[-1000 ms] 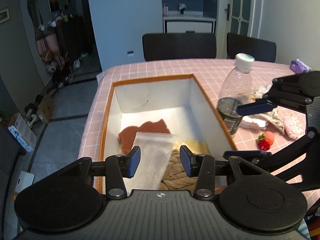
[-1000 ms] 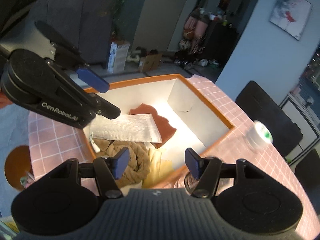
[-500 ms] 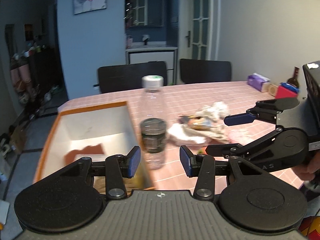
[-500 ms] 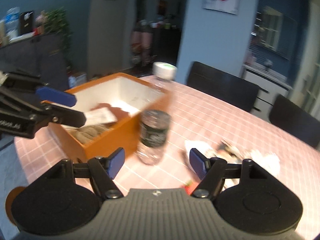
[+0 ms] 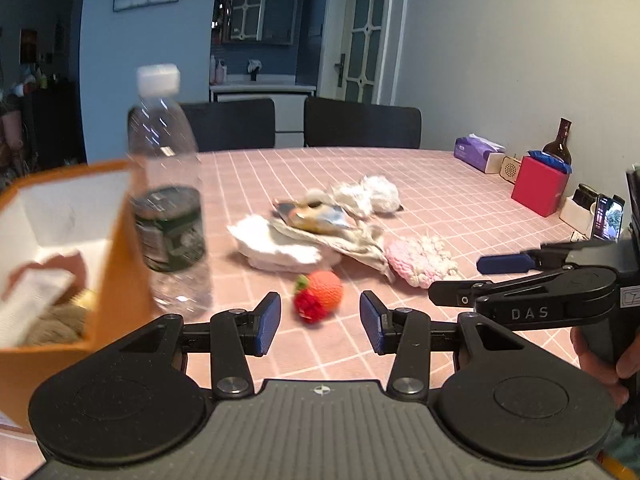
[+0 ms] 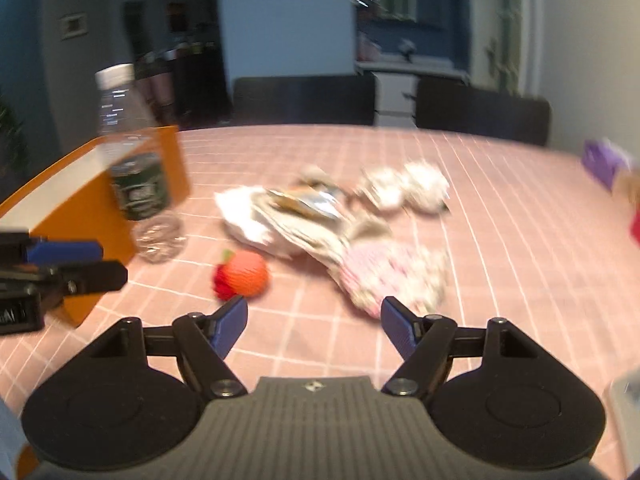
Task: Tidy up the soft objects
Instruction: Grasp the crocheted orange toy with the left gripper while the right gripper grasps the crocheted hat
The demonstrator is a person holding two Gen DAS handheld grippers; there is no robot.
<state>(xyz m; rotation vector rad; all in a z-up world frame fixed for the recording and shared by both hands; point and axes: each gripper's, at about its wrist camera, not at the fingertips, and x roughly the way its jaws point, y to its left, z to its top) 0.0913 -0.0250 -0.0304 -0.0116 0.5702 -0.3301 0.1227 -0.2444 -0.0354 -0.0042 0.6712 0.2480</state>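
Orange box (image 5: 120,264) at desk (image 5: 440,184) left edge already holds cloths; loose cloth pile (image 5: 320,236) mid-desk looks limp and light, so pinch a bunched fold. Knit strawberry (image 5: 320,296) is nearest: squashy, light, grab across its body. Left gripper (image 5: 319,322) is opening with nothing between the jaws, right gripper (image 6: 314,326) open and empty.

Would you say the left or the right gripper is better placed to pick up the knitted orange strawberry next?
Left, probably: the knitted orange strawberry lies centred just ahead of the opening left gripper; from the right gripper it sits off toward the left finger.
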